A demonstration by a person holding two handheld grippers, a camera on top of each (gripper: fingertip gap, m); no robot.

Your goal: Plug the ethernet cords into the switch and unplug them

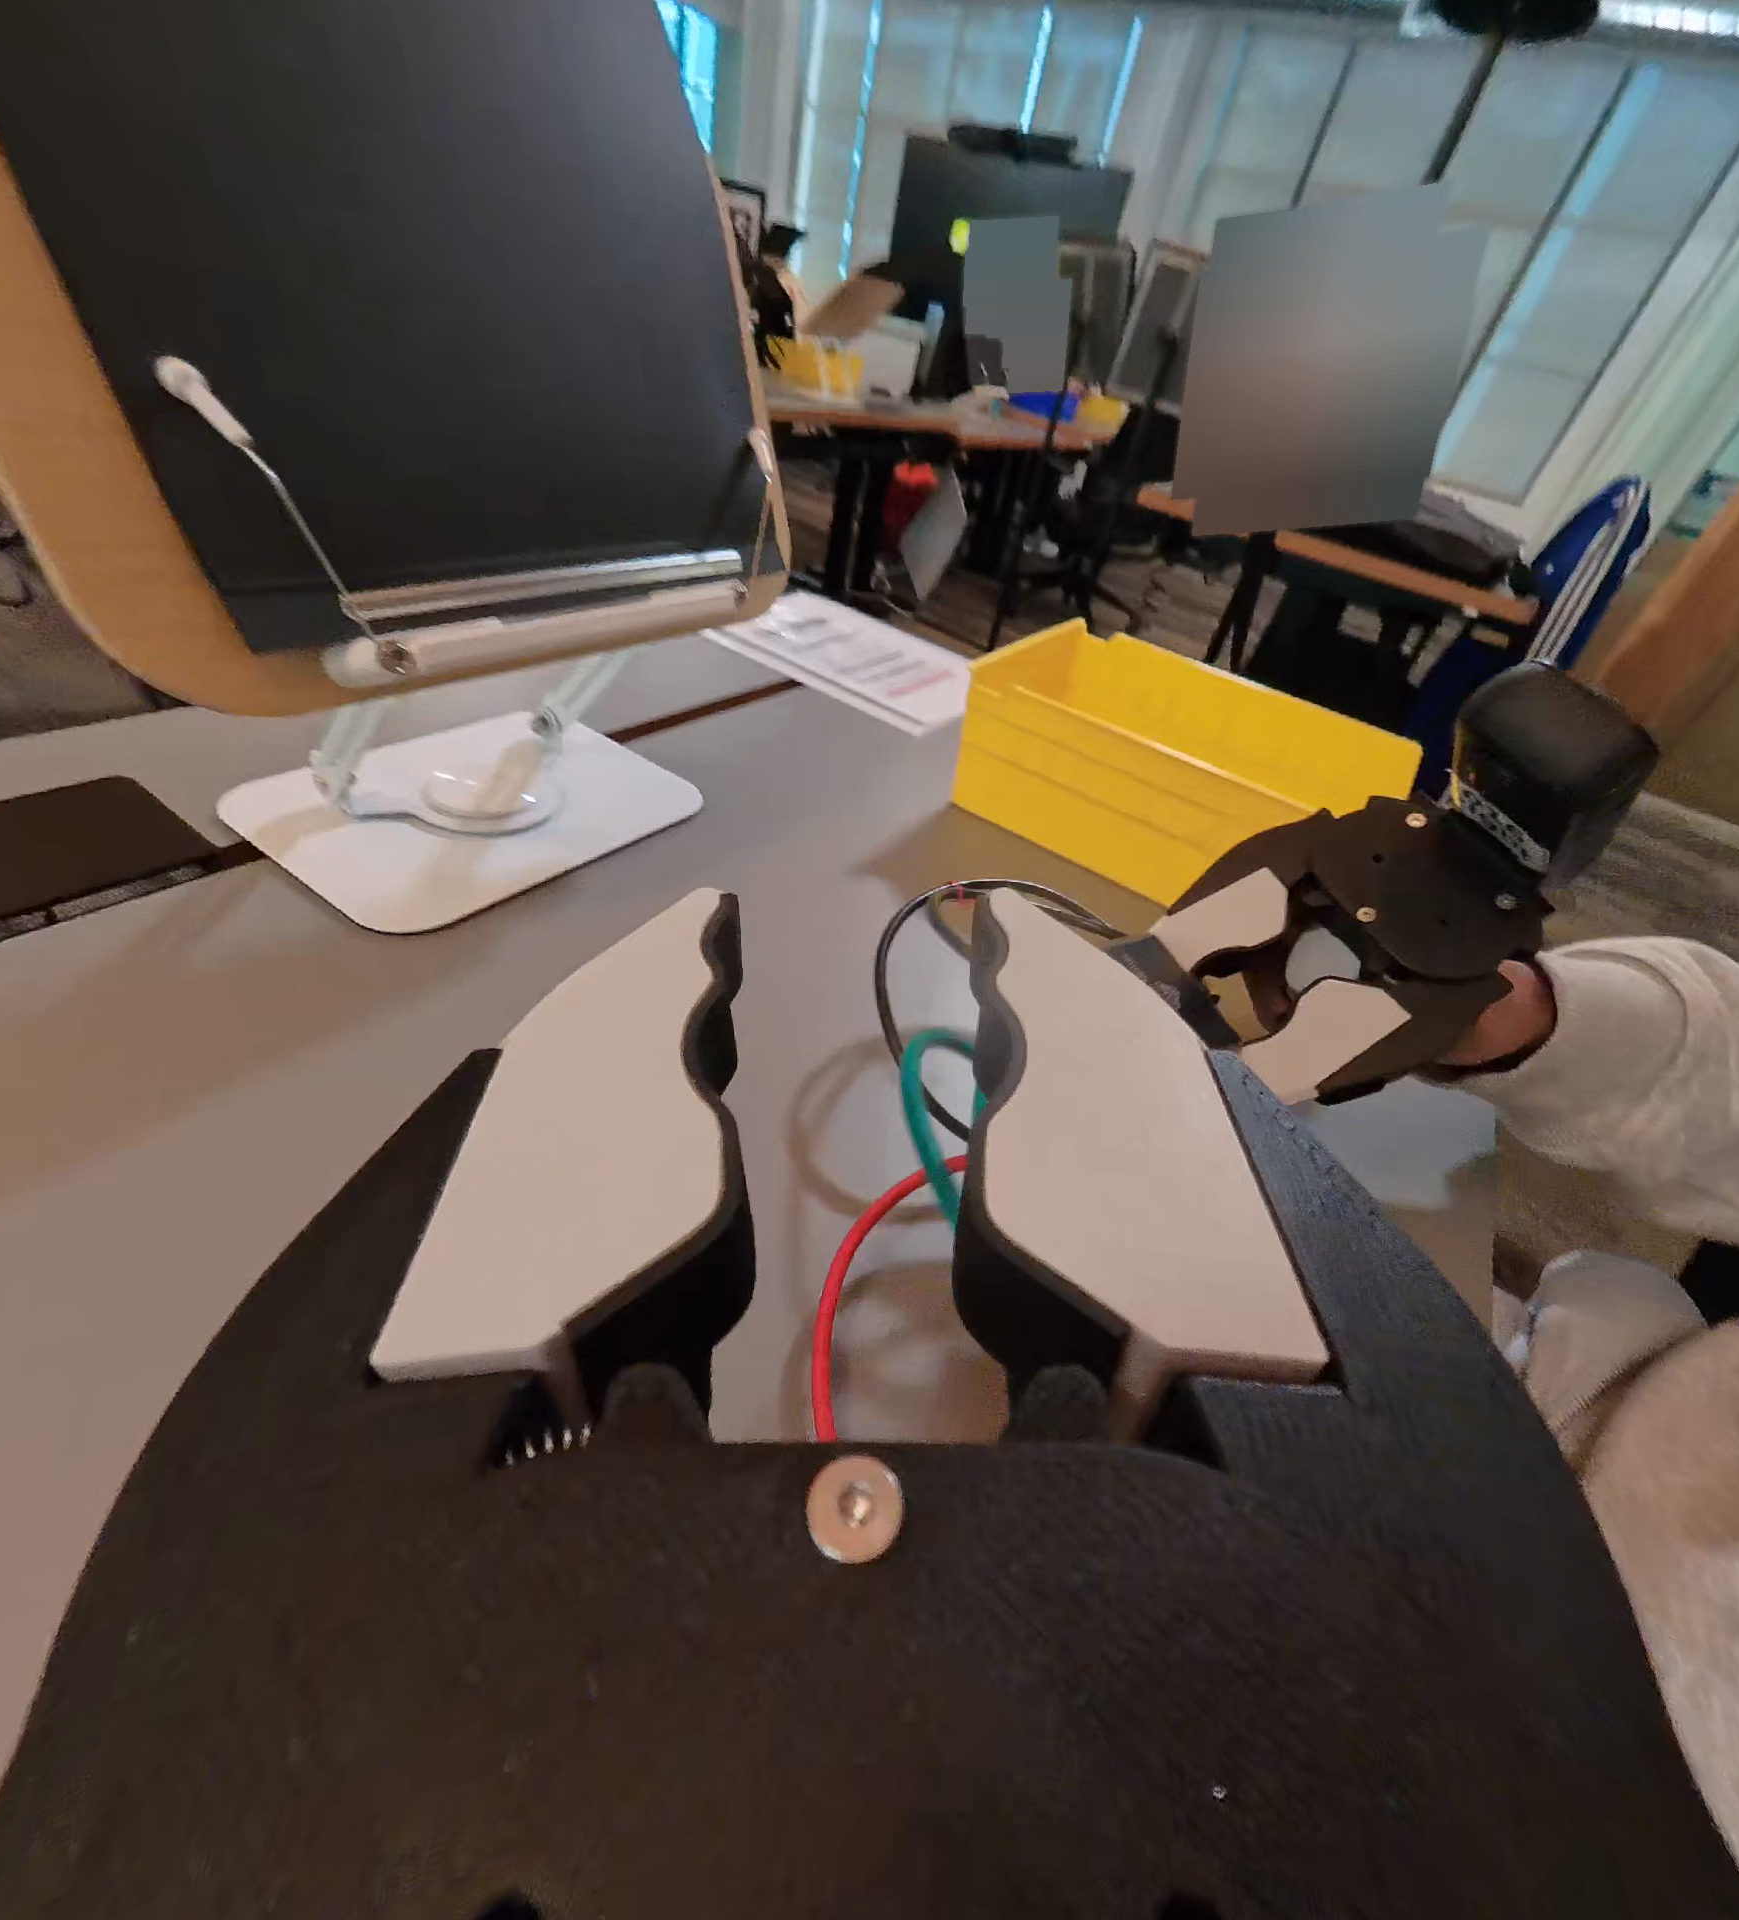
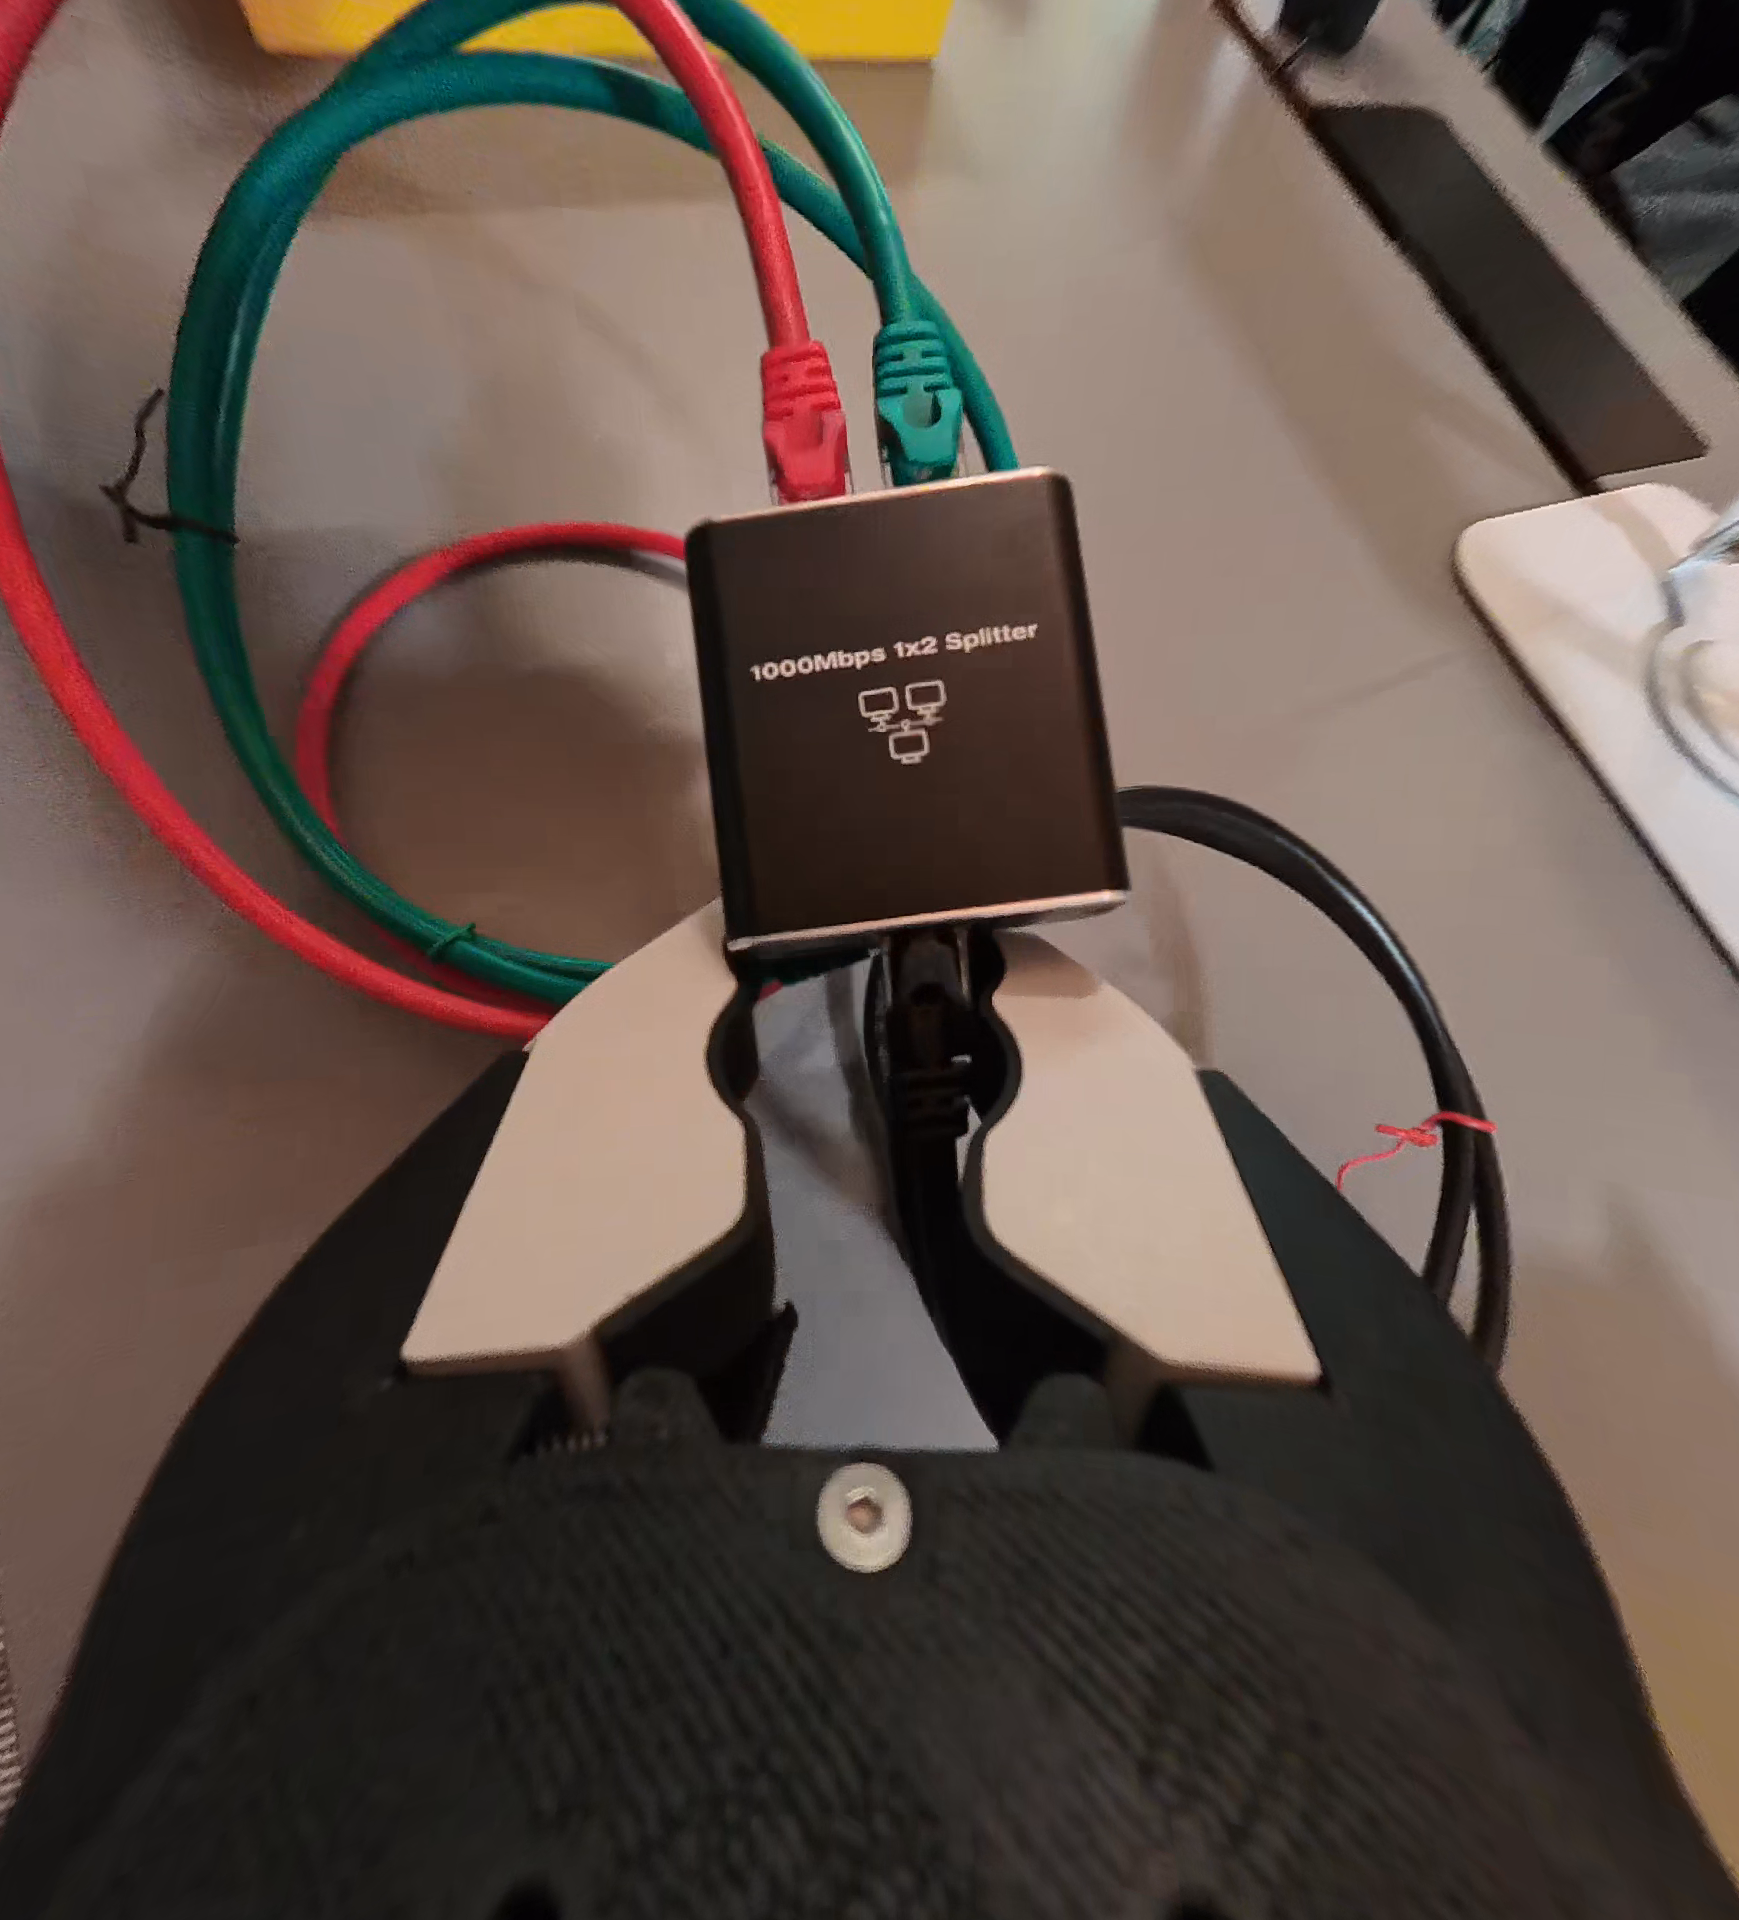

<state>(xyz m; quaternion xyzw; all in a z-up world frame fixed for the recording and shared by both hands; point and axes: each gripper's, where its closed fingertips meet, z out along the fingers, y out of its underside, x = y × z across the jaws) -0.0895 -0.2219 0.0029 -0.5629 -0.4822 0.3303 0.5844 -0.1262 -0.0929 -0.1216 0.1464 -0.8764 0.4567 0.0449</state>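
A black switch box [image 2: 906, 707] lies on the grey table. A red cord [image 2: 800, 426] and a green cord [image 2: 915, 410] are plugged side by side into its far end. A black cord [image 2: 932, 1049] is plugged into its near end. My right gripper [image 2: 865, 997] is open, with the black plug between its jaws, against the right finger. My left gripper [image 1: 857, 925] is open and empty above the table, left of the right gripper [image 1: 1218, 987]. Loops of black [image 1: 886, 987], green [image 1: 922, 1101] and red [image 1: 844, 1278] cord lie below it.
A yellow bin [image 1: 1156, 758] stands behind the cords, and its edge shows in the right wrist view [image 2: 595, 26]. A dark screen stands on a white stand base [image 1: 460, 821] to the left. A dark slot [image 2: 1509, 291] runs across the table. A person's white sleeve [image 1: 1675, 1081] is at right.
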